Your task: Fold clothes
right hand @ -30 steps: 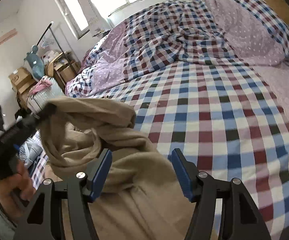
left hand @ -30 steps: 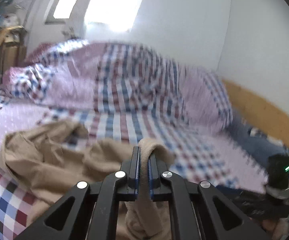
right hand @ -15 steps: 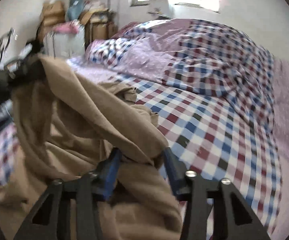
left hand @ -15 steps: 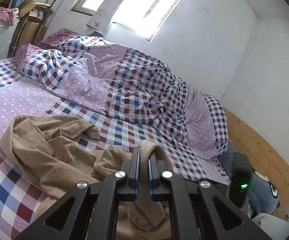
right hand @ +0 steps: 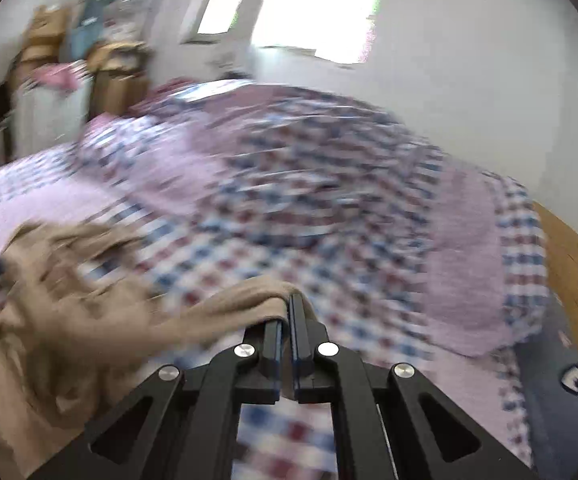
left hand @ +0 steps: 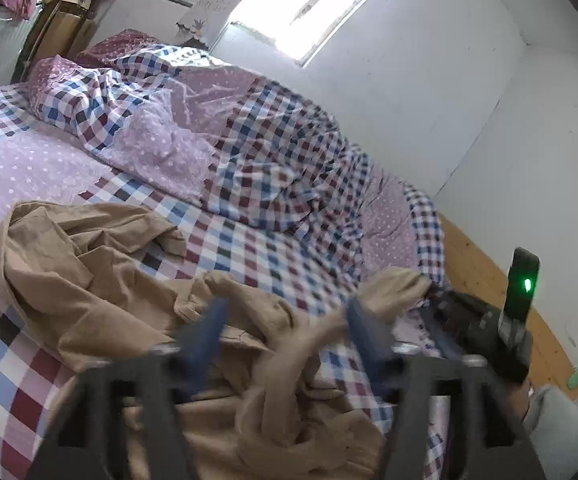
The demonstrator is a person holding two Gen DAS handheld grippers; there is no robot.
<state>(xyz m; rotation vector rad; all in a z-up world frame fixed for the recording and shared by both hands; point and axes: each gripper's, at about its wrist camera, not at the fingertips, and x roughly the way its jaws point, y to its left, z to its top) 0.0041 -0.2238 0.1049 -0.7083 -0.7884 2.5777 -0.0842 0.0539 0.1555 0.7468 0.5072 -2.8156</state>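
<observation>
left tongs (left hand: 285,320) apart over the tan garment (left hand: 89,264); right tongs (right hand: 287,320) clamped on it; rumpled quilt (left hand: 249,132) behind.

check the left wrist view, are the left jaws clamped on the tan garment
No: the left gripper has its jaws spread wide apart, with the tan garment lying loose between them on the checked bedsheet.

Left hand-held gripper (left hand: 285,316): black angular frame, blue pads on the fingers (left hand: 209,328), silver round screws at the joints, all motion-blurred. Right hand-held gripper (right hand: 285,320): black linkage arms with triangular cut-outs, four silver screw heads, blue-edged pads. In the left view a black upright module with a green light is seen on its body, and a grey sleeve (left hand: 545,412) behind it.
</observation>
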